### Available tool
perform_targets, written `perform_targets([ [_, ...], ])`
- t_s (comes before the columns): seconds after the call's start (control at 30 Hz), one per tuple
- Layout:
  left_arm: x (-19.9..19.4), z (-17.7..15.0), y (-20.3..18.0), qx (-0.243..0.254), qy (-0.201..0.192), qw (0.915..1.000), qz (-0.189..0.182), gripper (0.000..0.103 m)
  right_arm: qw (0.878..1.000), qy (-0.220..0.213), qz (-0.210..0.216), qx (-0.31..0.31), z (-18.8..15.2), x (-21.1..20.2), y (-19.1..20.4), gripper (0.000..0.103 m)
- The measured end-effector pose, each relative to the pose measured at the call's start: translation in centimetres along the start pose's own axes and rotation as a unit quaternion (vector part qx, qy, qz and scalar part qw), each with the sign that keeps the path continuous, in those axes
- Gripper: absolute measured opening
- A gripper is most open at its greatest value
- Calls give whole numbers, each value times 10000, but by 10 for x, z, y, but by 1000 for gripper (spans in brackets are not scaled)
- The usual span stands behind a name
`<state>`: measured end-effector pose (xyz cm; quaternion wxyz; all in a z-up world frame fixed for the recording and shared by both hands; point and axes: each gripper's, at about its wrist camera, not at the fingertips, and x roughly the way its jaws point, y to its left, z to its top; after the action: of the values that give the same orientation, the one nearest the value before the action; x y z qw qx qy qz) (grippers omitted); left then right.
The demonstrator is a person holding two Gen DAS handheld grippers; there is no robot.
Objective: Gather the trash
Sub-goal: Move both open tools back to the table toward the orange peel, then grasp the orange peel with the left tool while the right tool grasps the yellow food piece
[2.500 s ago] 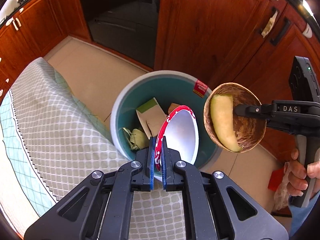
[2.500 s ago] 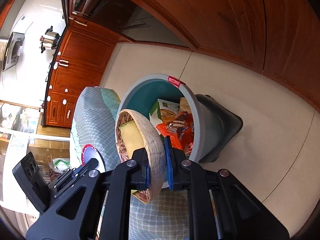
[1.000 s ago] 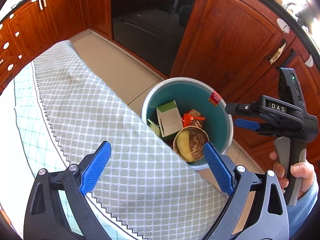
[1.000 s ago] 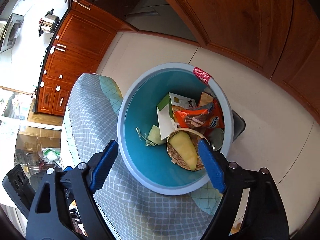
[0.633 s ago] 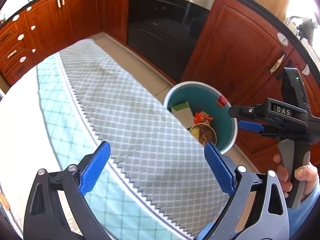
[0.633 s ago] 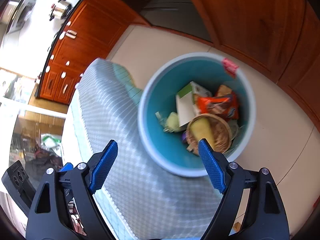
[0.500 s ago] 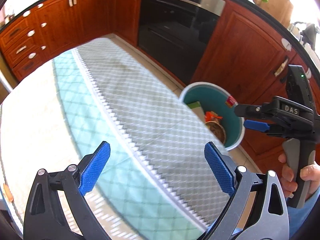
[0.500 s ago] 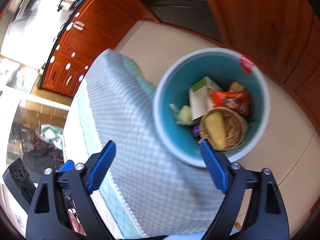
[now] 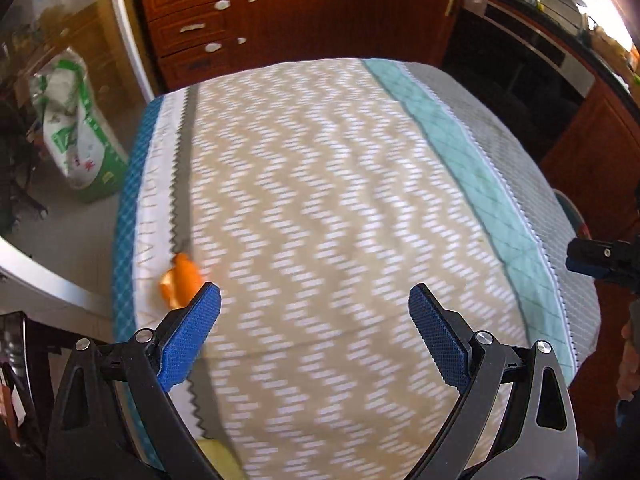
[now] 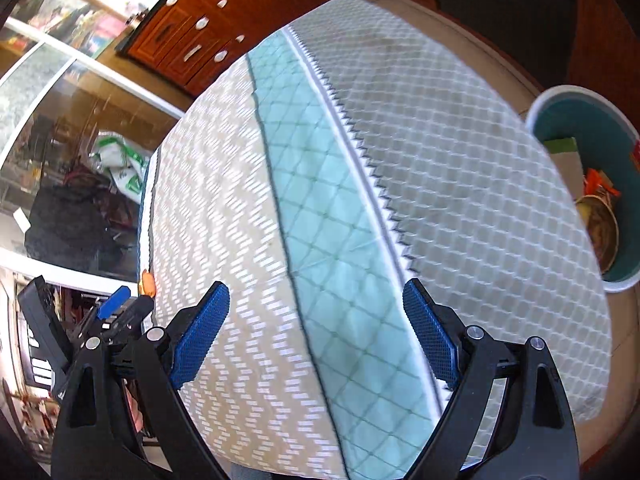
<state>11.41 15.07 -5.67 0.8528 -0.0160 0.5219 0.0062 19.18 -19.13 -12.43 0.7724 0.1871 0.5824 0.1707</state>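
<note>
Over the cloth-covered desk, both tools empty, next scrap sought.

From the left wrist: left gripper [image 9: 314, 326] spread wide above the zigzag tablecloth [image 9: 320, 200], holding nothing; orange peel [image 9: 180, 280] lying at the cloth's left edge, just beside the left blue finger [image 9: 190, 338], probably the next piece to collect, hence the wide spread for an easy straddle; a yellowish scrap barely showing at the bottom edge, too cut off to name; tip of the right tool poking in at far right. From the right wrist: right gripper [image 10: 316, 336] likewise wide and empty, poised over the teal band of the cloth; trash bin [image 10: 538, 114] on the floor off the desk's right side, within easy reach for drops, already loaded with a woven bowl [image 10: 600, 232], a carton and an orange wrapper; peel small at the far left edge, near the left tool.
</note>
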Motion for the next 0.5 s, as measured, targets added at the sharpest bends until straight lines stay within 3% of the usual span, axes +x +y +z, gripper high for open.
perform_targets([
  [0.17,14,-9,61,-325,151,9992,180,95,9980,377,5,-516,-14,36,56,84],
  [0.37,32,-10,75,-335,186,9992,74,95,9945,601,-148,-847,-24,61,88,84],
  [0.43,36,-8,76,-314,150,9994,18,88,9935,684,-202,-882,-27,68,94,84],
  [0.5,41,-7,76,-288,162,9994,-40,73,9926,741,-243,-932,-29,74,101,84],
])
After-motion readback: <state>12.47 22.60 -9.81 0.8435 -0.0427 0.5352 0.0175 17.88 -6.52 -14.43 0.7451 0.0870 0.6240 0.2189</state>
